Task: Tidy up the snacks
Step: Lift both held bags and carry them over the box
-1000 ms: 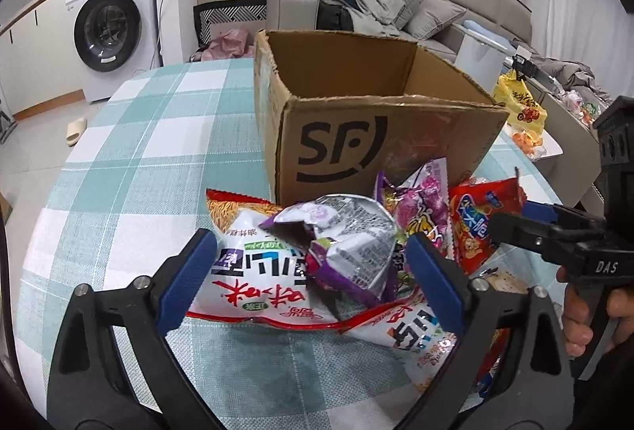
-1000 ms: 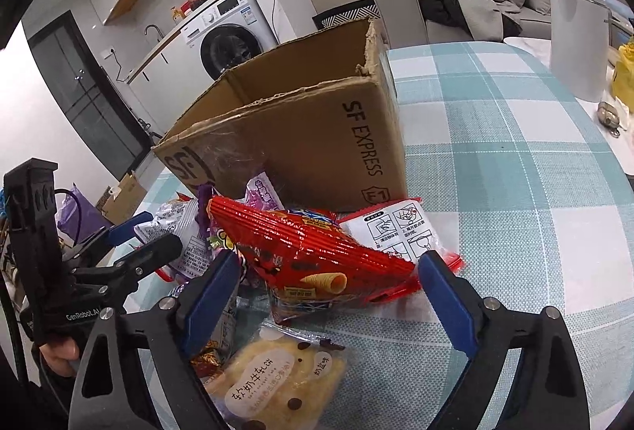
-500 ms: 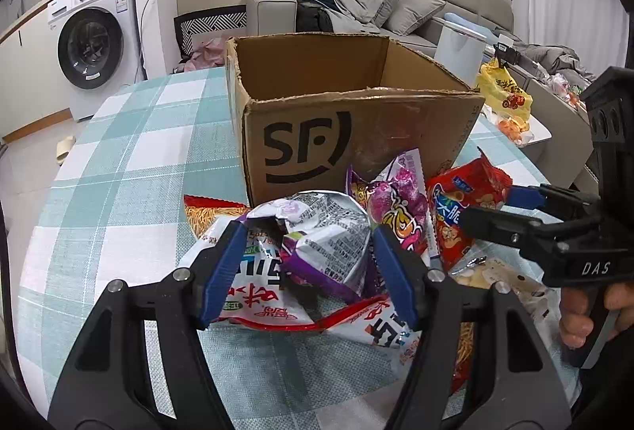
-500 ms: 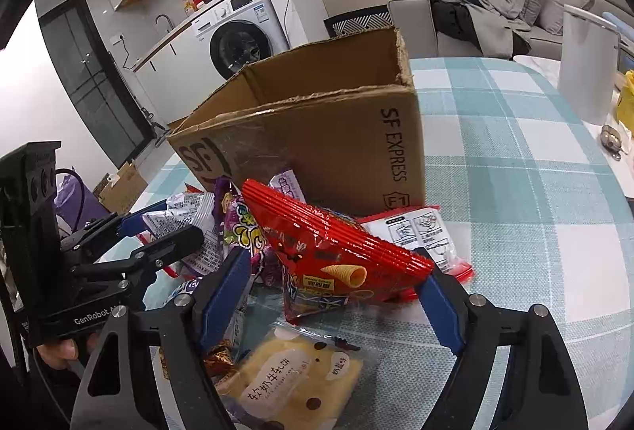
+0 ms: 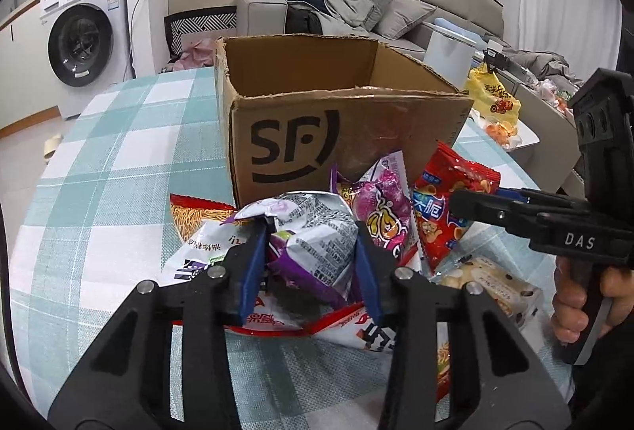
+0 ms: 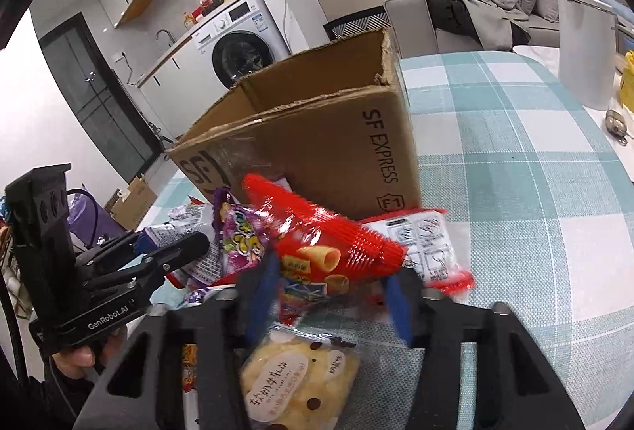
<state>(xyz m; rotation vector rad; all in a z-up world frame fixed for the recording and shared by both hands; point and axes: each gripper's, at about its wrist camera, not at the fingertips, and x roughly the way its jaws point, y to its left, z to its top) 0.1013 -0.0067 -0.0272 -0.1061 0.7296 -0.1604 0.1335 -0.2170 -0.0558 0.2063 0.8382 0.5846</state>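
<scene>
Left gripper [image 5: 309,263]: angled downward toward the cardboard box [image 5: 344,125], its jaws just closed and pinching the silver-purple snack bag [image 5: 313,232].
Right gripper [image 6: 333,291]: angled downward, just in front of the box's corner, its jaws just closing on the red snack bag [image 6: 321,243].
Right hand [image 5: 582,303]: wrapped around the handle.
Left hand [image 6: 85,352]: gripping its handle.

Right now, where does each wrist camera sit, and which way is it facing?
Left wrist: on the left gripper, looking down along its fingers at the silver-purple bag it pinches; the right gripper and a hand show.
Right wrist: on the right gripper, facing the red bag it squeezes; the left gripper enters at left.
Shared: the cardboard box, the snack pile, the checked tablecloth.
</scene>
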